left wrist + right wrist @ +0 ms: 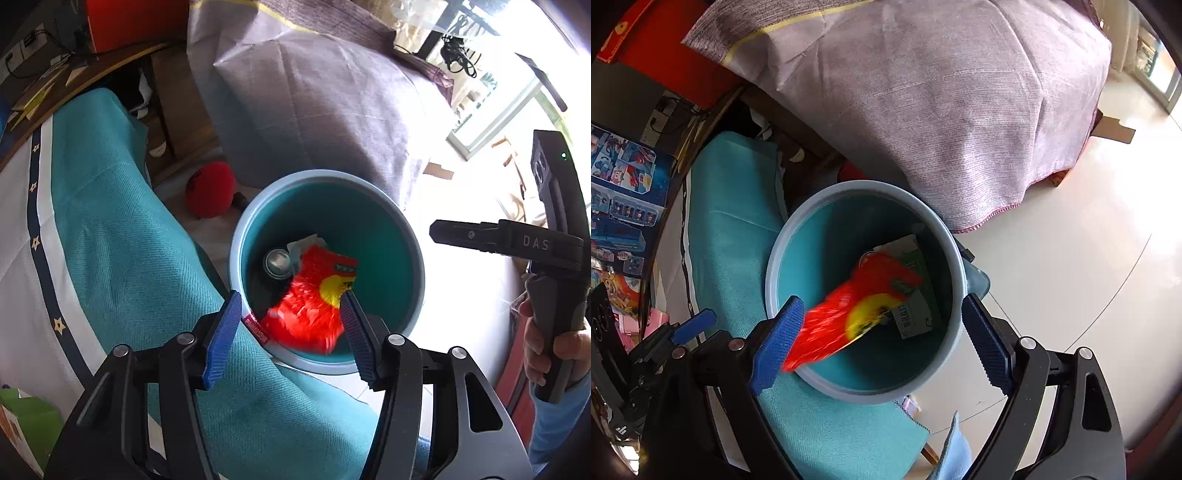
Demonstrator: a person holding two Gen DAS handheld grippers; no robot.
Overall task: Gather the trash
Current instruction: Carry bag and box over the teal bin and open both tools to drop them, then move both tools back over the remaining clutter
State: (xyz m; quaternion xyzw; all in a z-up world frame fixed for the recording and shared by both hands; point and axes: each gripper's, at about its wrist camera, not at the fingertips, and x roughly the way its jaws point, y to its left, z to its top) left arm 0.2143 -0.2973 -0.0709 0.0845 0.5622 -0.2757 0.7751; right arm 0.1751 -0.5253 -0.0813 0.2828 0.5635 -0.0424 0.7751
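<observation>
A round blue trash bin (413, 254) (772, 258) stands on the floor beside a teal-covered seat. A red and yellow snack wrapper (314, 299) (846, 314), blurred with motion, is over the bin's mouth, free of both grippers. A can (277, 261) and a white and green carton (918, 299) lie in the bin. My left gripper (290, 328) is open above the bin's near rim. My right gripper (882, 343) is open above the bin; it also shows at the right of the left wrist view (517, 240).
A teal cloth (122, 229) (738, 236) covers the seat left of the bin. A bed with a grey-purple cover (314, 96) (942, 103) lies behind it. A red ball (210, 188) sits on the floor. Toy boxes (620, 192) stand at the left.
</observation>
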